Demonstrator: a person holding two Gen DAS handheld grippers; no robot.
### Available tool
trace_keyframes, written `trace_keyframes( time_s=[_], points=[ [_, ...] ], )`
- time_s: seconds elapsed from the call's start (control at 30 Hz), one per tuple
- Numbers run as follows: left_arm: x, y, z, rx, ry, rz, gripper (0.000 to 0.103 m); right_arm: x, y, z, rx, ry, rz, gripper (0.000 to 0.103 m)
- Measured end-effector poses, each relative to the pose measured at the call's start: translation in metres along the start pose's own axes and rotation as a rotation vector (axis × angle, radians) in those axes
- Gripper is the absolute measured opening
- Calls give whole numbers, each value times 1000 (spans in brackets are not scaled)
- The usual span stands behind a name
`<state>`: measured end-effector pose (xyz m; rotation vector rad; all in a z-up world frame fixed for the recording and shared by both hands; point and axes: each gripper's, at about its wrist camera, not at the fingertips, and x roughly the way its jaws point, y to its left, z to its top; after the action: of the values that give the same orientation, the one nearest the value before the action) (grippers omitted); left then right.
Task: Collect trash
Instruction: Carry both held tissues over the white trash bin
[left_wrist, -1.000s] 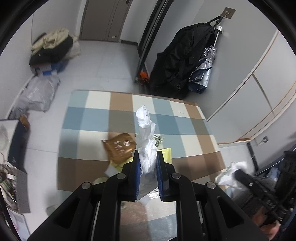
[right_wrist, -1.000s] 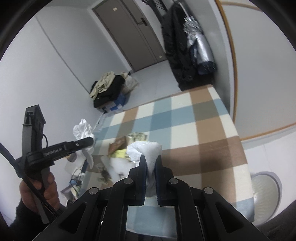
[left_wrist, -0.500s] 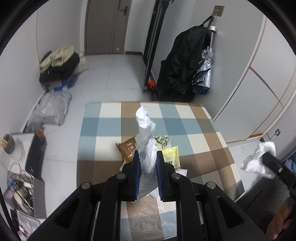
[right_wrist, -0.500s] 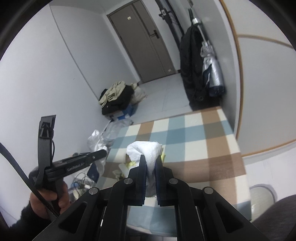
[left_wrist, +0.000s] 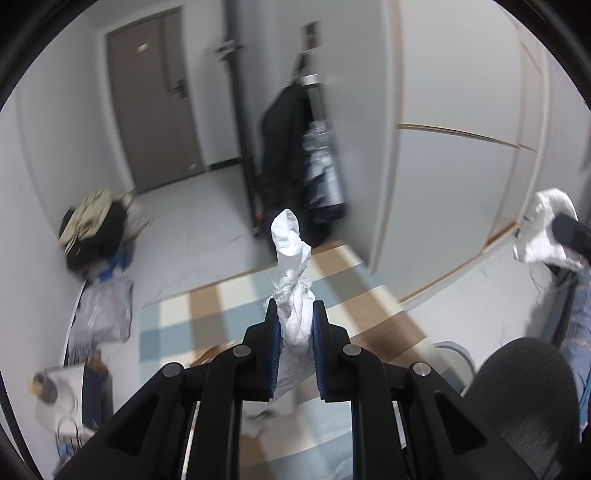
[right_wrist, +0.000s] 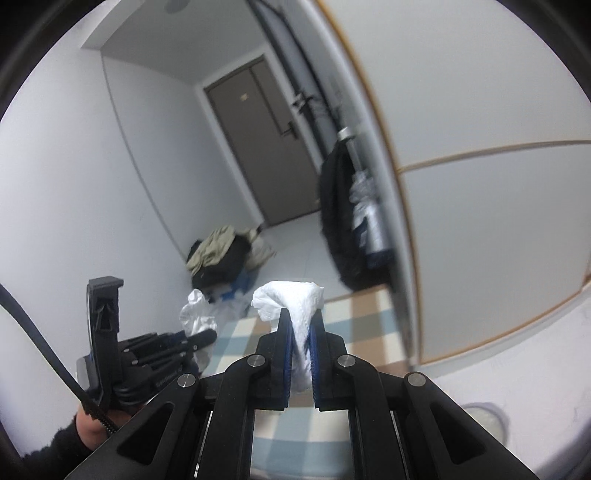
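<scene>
A: What does the left claw (left_wrist: 294, 321) have?

B: It is clamped on a twisted white plastic bag (left_wrist: 291, 266), with the blue pads pressing it from both sides and the loose end standing up above the tips. The right claw (right_wrist: 301, 325) is pinched shut on a white paper wad (right_wrist: 291, 299)

A: What changed in the last second?

B: Both cameras have tipped upward. 1 second ago the left wrist view looked down on the checked rug (left_wrist: 229, 306) with a brown packet and yellow wrappers lying near the bag. Now it shows the door (left_wrist: 155, 107), the hanging black coat (left_wrist: 284, 155) and only the far strip of rug, all blurred by motion. The right wrist view has risen the same way, and the wad rides up with it

A: So the pieces are off the floor?

B: I judge so. Each hangs clear in its claw, well above the rug. That makes 2 pieces picked up

A: And the rest?

B: The packet and wrappers are out of view now, so likely still uncollected. Next, these 2 need a bin, and I cannot make one out for certain
</scene>
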<state>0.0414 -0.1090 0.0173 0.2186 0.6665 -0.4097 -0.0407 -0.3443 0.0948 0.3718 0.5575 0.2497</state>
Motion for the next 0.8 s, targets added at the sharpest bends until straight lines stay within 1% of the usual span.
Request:
trace_keyframes(
  time_s=[0.07, 0.1, 0.13, 0.2, 0.3, 0.47, 0.57, 0.63, 0.7, 0.8],
  points=[
    [0, -25, 9, 68, -27, 8, 12, -14, -16, 4, 5, -23, -35, 8],
    [0, -36, 12, 94, -35, 0, 12, -21, -26, 5, 10, -33, -56, 8],
    [0, -46, 16, 115, -42, -9, 12, -26, -32, 5, 13, -38, -69, 8],
    [2, -67, 21, 150, -62, 0, 12, -37, -49, 5, 25, -46, -107, 8],
    [10, -93, 29, 166, -44, -62, 12, -53, -78, 2, 51, -52, -175, 8],
    [22, -136, 36, 225, -35, -120, 12, -67, -123, -8, 95, -32, -277, 8],
    [29, -158, 35, 271, -36, -123, 12, -73, -151, -18, 118, -10, -345, 8],
    [38, -178, 36, 301, -15, -128, 12, -73, -170, -26, 137, 16, -378, 8],
    [52, -187, 37, 309, 20, -146, 12, -73, -188, -35, 167, 46, -402, 8],
    [72, -198, 37, 274, 123, -249, 12, -64, -217, -53, 216, 103, -425, 8]
  ],
)
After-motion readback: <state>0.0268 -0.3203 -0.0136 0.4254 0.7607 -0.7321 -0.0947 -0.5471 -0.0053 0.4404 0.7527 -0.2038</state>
